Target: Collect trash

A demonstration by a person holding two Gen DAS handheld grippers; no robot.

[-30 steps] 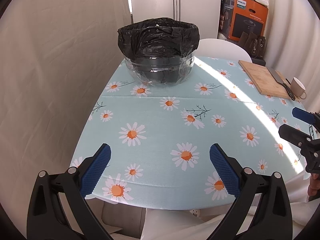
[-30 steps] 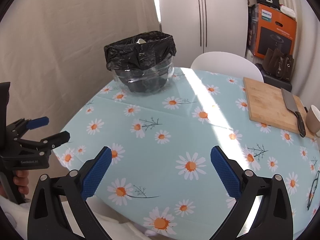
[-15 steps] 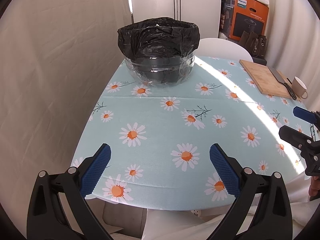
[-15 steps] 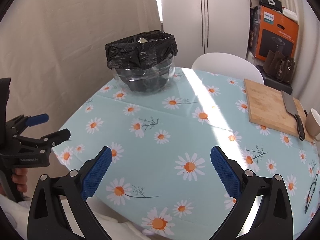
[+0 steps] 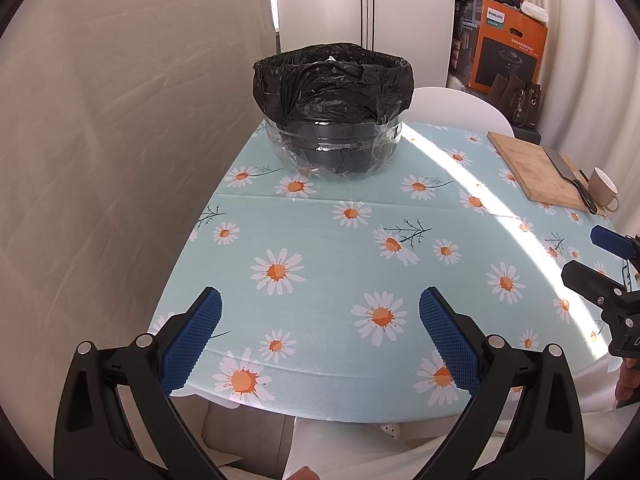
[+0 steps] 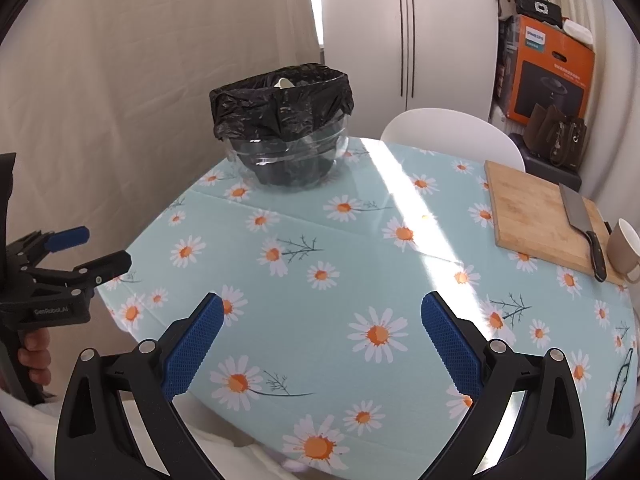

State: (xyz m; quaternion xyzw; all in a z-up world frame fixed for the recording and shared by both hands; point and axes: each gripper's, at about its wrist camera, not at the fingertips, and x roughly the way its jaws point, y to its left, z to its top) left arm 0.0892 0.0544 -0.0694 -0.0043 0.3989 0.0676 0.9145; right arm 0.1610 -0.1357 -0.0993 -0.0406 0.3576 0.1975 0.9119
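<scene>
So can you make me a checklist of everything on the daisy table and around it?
Surface: round table under a blue daisy cloth, sun stripe across it.
Job's things: clear bowl lined with a black bin bag, far side; something pale shows inside it in the right wrist view. A tiny yellow crumb lies in the sun stripe.
Clutter: cutting board with a cleaver on it, cup beside it, glasses near the edge.
Grippers: left gripper and right gripper both open, fingers empty.
Cables: nothing seen.
Surroundings: white chair, curtain, cupboard, orange box.
</scene>
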